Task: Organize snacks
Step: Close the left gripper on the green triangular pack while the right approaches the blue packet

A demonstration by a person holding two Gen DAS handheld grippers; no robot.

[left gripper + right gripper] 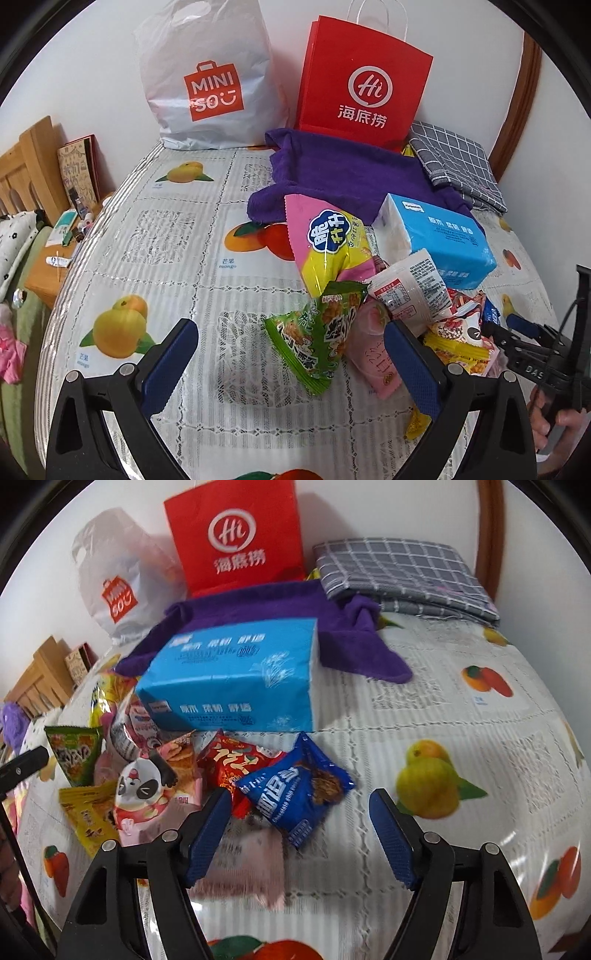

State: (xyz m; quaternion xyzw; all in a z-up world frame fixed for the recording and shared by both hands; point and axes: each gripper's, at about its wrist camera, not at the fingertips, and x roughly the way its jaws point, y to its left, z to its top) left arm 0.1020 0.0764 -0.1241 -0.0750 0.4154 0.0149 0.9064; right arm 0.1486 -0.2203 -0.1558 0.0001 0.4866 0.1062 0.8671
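While your table [221, 206] carries a lace cover printed with fruit, a white Miniso bag [207, 74] and a red paper bag [364, 77] stand against the far wall. Before them lie a purple towel [340, 173], a folded grey checked cloth [454, 166] and a blue tissue pack [236, 675]. Your snack pile sits just in front of that pack. Your left gripper [291, 354] stands wide, a green packet [321, 332] between its fingers, untouched. Your right gripper [299, 812] is moderately spread, with a blue cookie packet [299, 794] between its fingertips, not pinched.
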